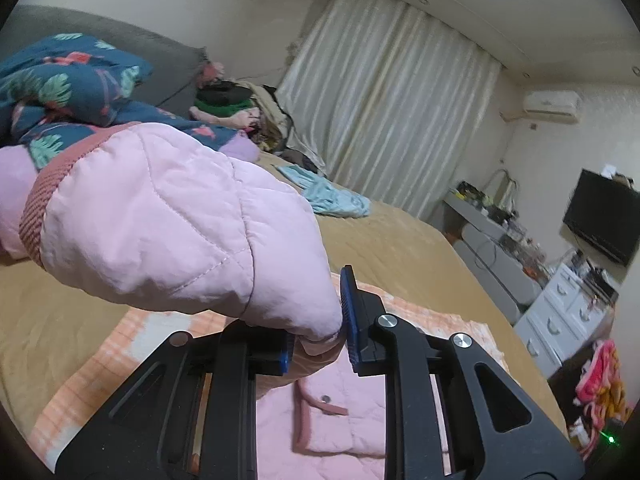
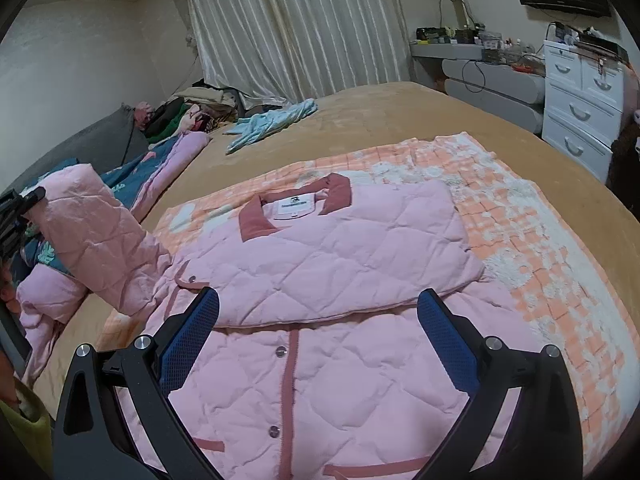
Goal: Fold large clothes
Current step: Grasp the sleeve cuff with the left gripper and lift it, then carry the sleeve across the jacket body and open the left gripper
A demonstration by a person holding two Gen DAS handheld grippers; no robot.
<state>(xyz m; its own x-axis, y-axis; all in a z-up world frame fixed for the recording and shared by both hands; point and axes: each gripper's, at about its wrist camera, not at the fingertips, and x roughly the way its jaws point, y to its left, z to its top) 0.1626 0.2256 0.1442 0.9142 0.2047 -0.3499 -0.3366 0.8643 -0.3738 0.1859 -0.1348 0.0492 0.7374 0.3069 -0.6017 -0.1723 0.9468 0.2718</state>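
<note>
While the left claw (image 1: 316, 340) pinches a fold of the pink quilted jacket's sleeve (image 1: 168, 216), that sleeve is lifted off the bed and fills the left-centre of the left wrist view, its ribbed darker pink cuff (image 1: 44, 200) toward the frame's left edge. Blue pads (image 1: 349, 312) press the fabric from both sides. Below the claw, lower centre, more jacket shows with a snap button and pink trim.

Right wrist view: right claw (image 2: 318, 336) is spread wide, holding nothing, hovering over the pink quilted jacket (image 2: 340, 256) at frame centre. Jacket lies front-up on an orange-and-white checked blanket (image 2: 520, 232), which sits on the tan bed (image 2: 400, 112). Darker pink collar (image 2: 296, 208) with a white label sits in the upper centre; one sleeve is folded across the chest, and the snap placket runs down to the lower centre. The raised sleeve stands at the left of this frame, with the left claw partly seen at the far left edge.

Light blue garment (image 2: 272, 122) lies on the bed, upper centre, well apart from the jacket. Floral navy bedding (image 1: 72, 80) is upper left in the left view. White drawers (image 2: 580, 104) at the right edge, curtains (image 2: 296, 24) top centre.
</note>
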